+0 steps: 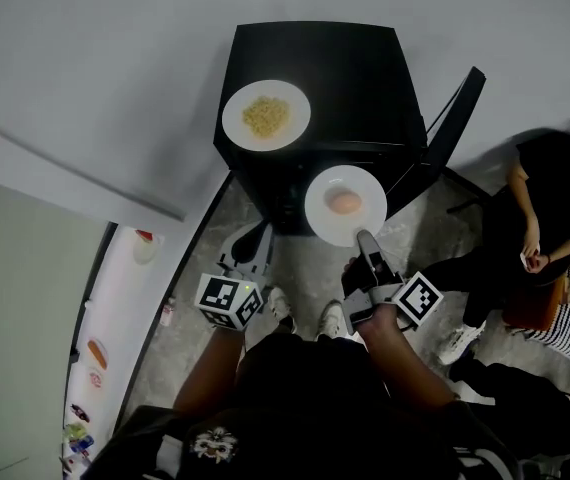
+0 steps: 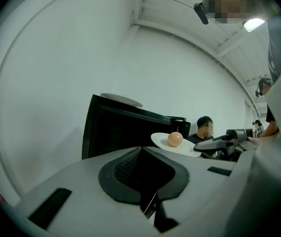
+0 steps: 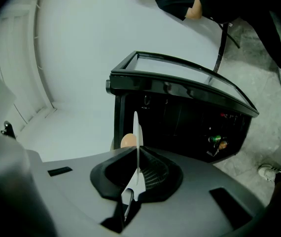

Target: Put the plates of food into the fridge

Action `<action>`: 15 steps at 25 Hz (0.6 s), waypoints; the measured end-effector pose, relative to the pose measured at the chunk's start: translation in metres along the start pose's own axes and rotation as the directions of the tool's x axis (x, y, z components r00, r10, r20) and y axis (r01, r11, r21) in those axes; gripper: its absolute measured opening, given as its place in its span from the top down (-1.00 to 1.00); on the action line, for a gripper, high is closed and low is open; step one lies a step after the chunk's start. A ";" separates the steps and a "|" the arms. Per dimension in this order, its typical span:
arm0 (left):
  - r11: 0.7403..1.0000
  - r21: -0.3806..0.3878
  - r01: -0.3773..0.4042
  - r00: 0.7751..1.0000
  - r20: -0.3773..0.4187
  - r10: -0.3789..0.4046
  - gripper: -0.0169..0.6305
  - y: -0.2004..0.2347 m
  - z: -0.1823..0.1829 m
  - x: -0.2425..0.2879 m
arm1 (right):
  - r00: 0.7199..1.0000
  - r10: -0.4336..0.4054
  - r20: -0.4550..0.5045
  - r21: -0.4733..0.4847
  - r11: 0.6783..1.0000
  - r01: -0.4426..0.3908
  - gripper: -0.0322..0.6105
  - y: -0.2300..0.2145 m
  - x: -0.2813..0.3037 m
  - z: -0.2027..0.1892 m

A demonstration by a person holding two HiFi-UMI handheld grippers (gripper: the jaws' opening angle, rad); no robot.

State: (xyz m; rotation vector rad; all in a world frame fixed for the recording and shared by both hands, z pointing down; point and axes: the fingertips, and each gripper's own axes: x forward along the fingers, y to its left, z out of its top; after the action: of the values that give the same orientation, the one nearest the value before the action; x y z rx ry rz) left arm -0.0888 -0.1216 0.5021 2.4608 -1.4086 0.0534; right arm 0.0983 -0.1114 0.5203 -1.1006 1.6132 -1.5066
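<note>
The head view looks steeply down on the black bench [image 1: 345, 68]. The left gripper view faces it level, from the side. The right gripper view, rolled sideways, sits nearer. All three share it.

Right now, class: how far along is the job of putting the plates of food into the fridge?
Done: nothing; no plate shows in the visible part of the fridge. In hand: the right claw is shut on the rim of the egg plate, held in the air by the black cabinet. The left claw is shut, empty. Left: stowing that plate, then the noodle plate on the cabinet top.
</note>
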 end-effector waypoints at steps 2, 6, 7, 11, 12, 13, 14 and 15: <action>1.000 0.003 -0.001 1.000 -0.004 0.002 0.88 0.002 -0.002 -0.001 | 1.000 -0.021 0.008 -0.018 1.000 0.021 0.79 -0.010 0.005 0.003; 0.998 0.062 0.011 1.000 -0.020 -0.010 0.88 -0.003 -0.002 -0.001 | 0.998 -0.052 0.035 -0.010 0.999 0.052 0.79 -0.027 0.017 0.010; 0.998 0.053 0.024 1.000 -0.016 -0.023 0.88 -0.005 -0.001 0.000 | 0.998 -0.057 0.041 -0.007 0.998 0.057 0.79 -0.030 0.020 0.011; 0.999 0.013 0.041 0.999 0.027 -0.041 0.88 -0.005 0.012 0.004 | 0.997 -0.057 0.057 -0.004 0.998 0.057 0.79 -0.035 0.035 0.015; 0.999 0.021 0.039 0.999 0.027 -0.039 0.88 -0.004 0.014 0.004 | 0.997 -0.054 0.062 0.002 0.999 0.054 0.79 -0.036 0.039 0.015; 0.999 0.036 0.037 0.999 0.021 -0.038 0.88 -0.004 0.014 0.004 | 0.996 -0.055 0.069 0.008 0.998 0.054 0.79 -0.037 0.041 0.016; 0.998 0.056 0.036 0.999 0.015 -0.036 0.88 -0.005 0.014 0.004 | 0.995 -0.060 0.077 0.014 0.998 0.059 0.79 -0.040 0.043 0.017; 0.997 0.069 0.036 0.999 0.012 -0.037 0.88 -0.006 0.014 0.005 | 0.994 -0.068 0.083 0.022 0.998 0.066 0.79 -0.043 0.046 0.018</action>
State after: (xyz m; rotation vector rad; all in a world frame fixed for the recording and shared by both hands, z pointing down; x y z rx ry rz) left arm -0.0830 -0.1272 0.4880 2.5462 -1.3886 0.0789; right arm 0.1012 -0.1598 0.5645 -1.2022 1.5162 -1.4951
